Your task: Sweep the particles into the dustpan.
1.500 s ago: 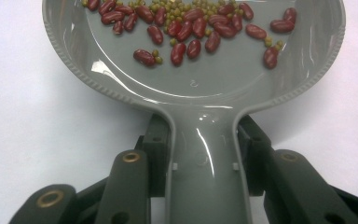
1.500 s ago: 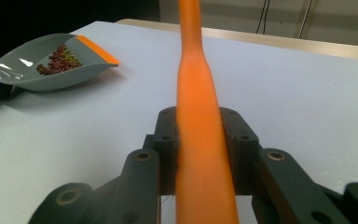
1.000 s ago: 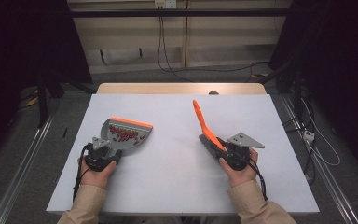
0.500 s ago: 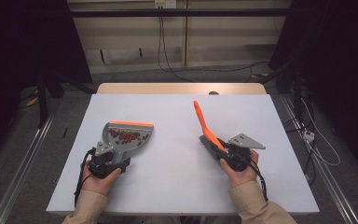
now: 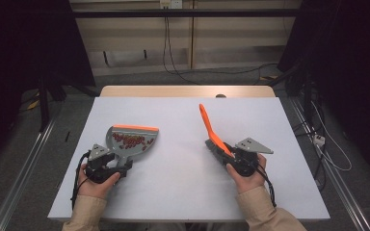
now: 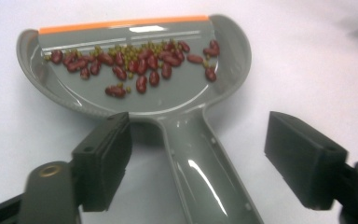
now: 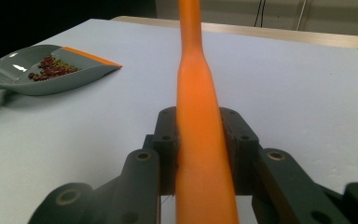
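Observation:
A grey dustpan [image 5: 134, 147] with an orange lip lies flat on the white table [image 5: 183, 187], with red beans [image 6: 140, 60] and small green ones spread in it. My left gripper [image 5: 119, 163] sits at the pan's handle [image 6: 200, 163]. Its jaws have just been opening and now stand open on either side of the handle, neither pad touching it. My right gripper [image 5: 223, 150] is shut on an orange-handled brush [image 5: 205, 122], whose handle [image 7: 196, 93] slants up and away from me. The dustpan [image 7: 37, 81] also lies far left in the right gripper view.
The table's far edge is a wooden strip [image 5: 188, 90]. Metal rails [image 5: 24, 163] run along the floor on both sides, and cables [image 5: 318, 139] trail at the right. Bare tabletop lies between the two grippers.
The dustpan has come down from a tilt to lie flat on the table. My left gripper's jaws have opened and let go of its handle. The right gripper and brush have stayed put.

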Available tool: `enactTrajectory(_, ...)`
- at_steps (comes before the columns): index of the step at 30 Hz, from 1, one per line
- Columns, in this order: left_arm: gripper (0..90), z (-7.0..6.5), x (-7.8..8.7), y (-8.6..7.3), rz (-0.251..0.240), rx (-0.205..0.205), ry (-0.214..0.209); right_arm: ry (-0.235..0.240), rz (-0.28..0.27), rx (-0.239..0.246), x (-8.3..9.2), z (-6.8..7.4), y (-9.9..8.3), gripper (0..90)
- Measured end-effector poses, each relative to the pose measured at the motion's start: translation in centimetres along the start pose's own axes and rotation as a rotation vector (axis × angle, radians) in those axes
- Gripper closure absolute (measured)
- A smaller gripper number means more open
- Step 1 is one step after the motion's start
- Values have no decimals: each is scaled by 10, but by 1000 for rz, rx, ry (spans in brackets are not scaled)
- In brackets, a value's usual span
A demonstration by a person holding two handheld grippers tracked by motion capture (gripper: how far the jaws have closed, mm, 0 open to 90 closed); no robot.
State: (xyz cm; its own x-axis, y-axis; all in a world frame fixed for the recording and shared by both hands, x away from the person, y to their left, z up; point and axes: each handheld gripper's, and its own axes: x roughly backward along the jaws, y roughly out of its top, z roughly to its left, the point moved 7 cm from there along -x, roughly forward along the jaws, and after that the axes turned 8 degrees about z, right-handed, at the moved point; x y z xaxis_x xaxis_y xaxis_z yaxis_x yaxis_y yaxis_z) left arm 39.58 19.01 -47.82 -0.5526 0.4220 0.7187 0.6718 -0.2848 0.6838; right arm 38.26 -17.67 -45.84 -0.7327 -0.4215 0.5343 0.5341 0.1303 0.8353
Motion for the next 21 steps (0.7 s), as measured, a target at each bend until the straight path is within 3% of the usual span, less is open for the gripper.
enactTrajectory(8,272,-13,-1,-4,28,-33,-31,0,1,-7,0,-1,0,709)
enactTrajectory(14,252,-22,-3,-5,40,-48,-48,1,-4,-6,1,-2,0,710)
enactTrajectory(17,219,-17,-1,-2,19,-31,-31,2,-4,-15,1,-3,0,710)
enactTrajectory(21,198,-16,1,4,-18,-53,-35,13,-8,-26,-2,-2,2,709)
